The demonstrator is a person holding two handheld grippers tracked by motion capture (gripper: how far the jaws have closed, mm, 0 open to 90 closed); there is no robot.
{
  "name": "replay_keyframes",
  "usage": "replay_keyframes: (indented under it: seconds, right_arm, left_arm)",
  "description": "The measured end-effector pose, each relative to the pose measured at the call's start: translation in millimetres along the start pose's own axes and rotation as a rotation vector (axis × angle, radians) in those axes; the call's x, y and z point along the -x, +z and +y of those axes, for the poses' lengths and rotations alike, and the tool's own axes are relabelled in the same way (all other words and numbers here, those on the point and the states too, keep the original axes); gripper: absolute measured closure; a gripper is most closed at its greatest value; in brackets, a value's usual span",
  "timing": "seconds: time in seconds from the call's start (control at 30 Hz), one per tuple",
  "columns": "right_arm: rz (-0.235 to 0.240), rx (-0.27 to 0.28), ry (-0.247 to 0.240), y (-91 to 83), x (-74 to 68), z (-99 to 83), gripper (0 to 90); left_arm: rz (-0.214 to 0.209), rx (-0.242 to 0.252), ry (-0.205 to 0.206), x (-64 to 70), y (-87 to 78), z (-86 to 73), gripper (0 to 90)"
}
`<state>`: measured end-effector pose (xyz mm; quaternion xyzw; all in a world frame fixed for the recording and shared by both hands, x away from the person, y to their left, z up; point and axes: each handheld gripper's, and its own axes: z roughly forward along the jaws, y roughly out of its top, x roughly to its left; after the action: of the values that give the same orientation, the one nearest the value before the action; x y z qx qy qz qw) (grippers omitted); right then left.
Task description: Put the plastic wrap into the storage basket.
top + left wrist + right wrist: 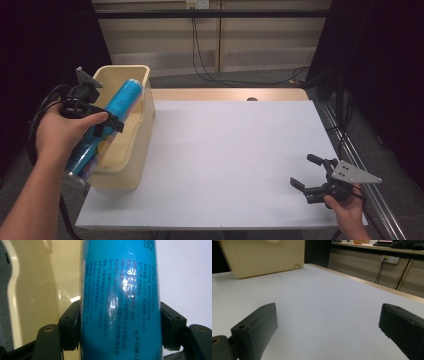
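Left gripper (107, 122) clamps the blue can (107, 122) over the cream bin (137, 145); right gripper (306, 172) gapes wide, near right

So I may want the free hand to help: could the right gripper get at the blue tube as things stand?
Probably yes. The right gripper is open and holds nothing, and bare table lies between it and the blue tube, which the left gripper holds tilted over the bin.
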<state>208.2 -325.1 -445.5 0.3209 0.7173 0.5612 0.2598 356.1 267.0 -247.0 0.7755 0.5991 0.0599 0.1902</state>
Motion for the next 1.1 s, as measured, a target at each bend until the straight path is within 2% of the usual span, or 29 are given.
replay_keyframes:
  seconds: [0.2,0.57,0.77,0.9,1.07,1.1]
  right_arm:
    - [0.002,0.000,-0.003,0.0,-0.8,0.3,1.8]
    - [0.003,0.000,-0.002,0.2,-0.9,0.2,1.8]
    - [0.005,-0.004,-0.003,1.0,-1.0,0.1,1.8]
    - [0.006,-0.002,-0.002,0.4,-1.0,0.2,1.8]
    - [0.004,0.001,0.001,-0.7,-0.1,-0.1,1.8]
    - [0.003,0.001,0.000,-0.6,0.0,-0.2,1.8]
  left_arm:
    - [0.031,-0.013,-0.032,-10.1,2.8,-5.3,31.9]
    - [0.045,-0.029,-0.070,-22.2,15.4,-10.2,31.9]
    - [0.050,-0.021,-0.091,-21.0,21.3,-6.3,31.8]
    - [0.032,-0.026,-0.107,-17.9,28.2,-2.3,31.8]
    - [0.027,-0.046,-0.089,-14.4,34.1,-0.2,31.7]
    - [0.024,-0.040,-0.104,-13.1,35.2,-0.3,31.7]
